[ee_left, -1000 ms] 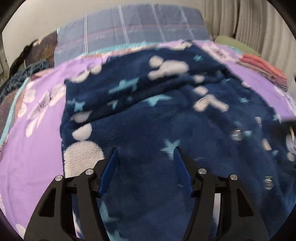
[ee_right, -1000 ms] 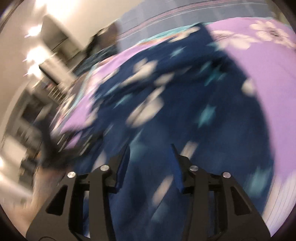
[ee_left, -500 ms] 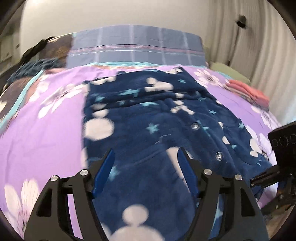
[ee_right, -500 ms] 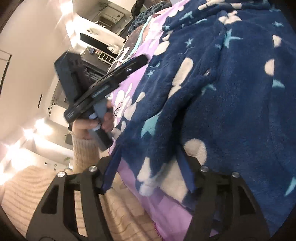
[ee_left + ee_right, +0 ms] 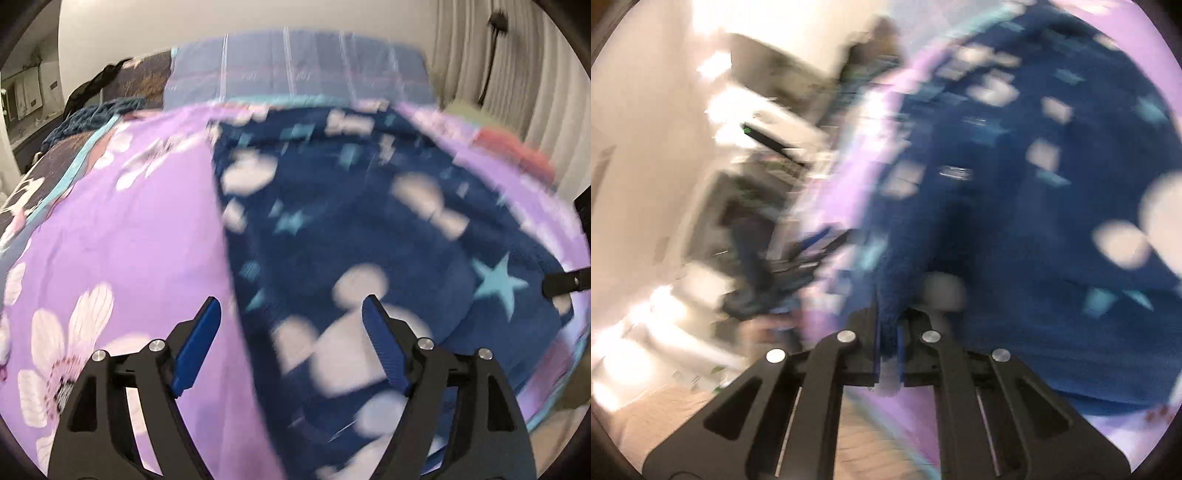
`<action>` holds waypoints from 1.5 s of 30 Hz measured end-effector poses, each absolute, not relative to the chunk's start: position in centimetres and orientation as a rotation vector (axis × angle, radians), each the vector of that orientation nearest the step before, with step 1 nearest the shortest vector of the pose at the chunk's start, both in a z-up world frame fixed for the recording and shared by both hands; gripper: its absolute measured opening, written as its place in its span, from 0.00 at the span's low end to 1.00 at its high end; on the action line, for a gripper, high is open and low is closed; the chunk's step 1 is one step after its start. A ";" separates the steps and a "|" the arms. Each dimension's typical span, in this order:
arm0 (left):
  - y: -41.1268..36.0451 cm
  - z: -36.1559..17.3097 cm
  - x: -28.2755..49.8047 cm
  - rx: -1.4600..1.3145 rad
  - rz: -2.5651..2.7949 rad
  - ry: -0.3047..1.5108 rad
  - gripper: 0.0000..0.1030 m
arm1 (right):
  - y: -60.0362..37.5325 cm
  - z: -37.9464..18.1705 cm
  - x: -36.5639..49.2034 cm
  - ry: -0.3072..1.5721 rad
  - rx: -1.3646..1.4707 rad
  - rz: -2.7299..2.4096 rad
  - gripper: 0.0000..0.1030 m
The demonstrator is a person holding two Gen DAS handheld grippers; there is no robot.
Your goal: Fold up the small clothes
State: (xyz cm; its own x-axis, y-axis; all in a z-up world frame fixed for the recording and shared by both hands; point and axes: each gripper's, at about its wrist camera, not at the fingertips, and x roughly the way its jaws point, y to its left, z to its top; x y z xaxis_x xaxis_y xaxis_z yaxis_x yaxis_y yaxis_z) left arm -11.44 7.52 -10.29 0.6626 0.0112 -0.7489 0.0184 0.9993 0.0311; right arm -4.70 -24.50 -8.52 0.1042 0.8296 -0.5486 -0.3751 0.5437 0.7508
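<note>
Pinching the near hem of a navy fleece garment (image 5: 1015, 229), the right gripper (image 5: 887, 347) now has its 2 blue pads clamped on a fold of the fabric, where half a second ago the same jaws stood wide around that edge. The left gripper (image 5: 291, 332) has slid sideways since then: its jaws are opening with nothing gripped, the left finger over bare purple floral bedspread (image 5: 122, 251) and the right finger over the garment, so that the garment's left edge runs between them. The garment, dotted with pale stars and white blobs, lies spread flat on the bedspread, reaching from the near edge of the bed toward a blue plaid pillow (image 5: 299, 66) at the head. Both views are smeared by motion. A coral folded item (image 5: 513, 151) sits at the bed's far right beside pale curtains (image 5: 517, 81), and dark clothing (image 5: 99, 114) is heaped at the far left. Nothing lies on top of the garment.
</note>
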 end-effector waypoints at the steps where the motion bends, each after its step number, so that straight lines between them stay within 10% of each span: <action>1: 7.6 -10.8 -11.6 0.044 0.007 0.865 0.77 | -24.5 -10.0 -4.5 1.193 0.464 0.878 0.11; 4: 8.7 -11.3 -12.9 -0.038 -0.018 0.875 0.77 | -24.9 -10.5 -4.7 1.190 0.496 0.873 0.15; 7: 10.2 -11.5 -14.2 -0.169 -0.080 0.889 0.77 | -27.3 -7.8 -5.1 1.063 0.466 0.844 0.45; 10: 10.4 -12.0 -15.3 -0.210 -0.123 0.894 0.75 | -31.3 -6.3 -4.5 0.970 0.469 0.705 0.46; 15: 9.6 -12.0 -16.6 -0.264 -0.228 0.908 0.41 | -37.0 -9.1 -3.8 1.028 0.594 0.471 0.42; 23: 9.5 -12.9 -13.5 -0.359 -0.307 0.903 0.59 | -34.0 -12.1 -0.8 1.095 0.662 0.668 0.55; 27: 8.9 -12.7 -12.4 -0.355 -0.280 0.889 0.48 | -33.2 -12.1 1.5 1.106 0.663 0.687 0.56; 29: 9.0 -12.4 -12.3 -0.353 -0.285 0.898 0.16 | -32.5 -11.8 1.5 1.111 0.614 0.681 0.15; 45: 10.3 6.5 -24.9 -0.235 -0.299 0.391 0.13 | -38.6 6.8 -13.7 0.463 0.474 0.886 0.10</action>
State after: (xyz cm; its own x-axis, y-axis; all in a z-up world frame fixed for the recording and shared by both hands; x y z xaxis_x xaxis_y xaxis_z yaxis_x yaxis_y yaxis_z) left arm -24.92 10.27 6.53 0.8818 -0.3296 -0.3374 0.2399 0.9293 -0.2808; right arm -13.74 -38.60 6.84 0.5492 0.8150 -0.1848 -0.6172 0.5446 0.5678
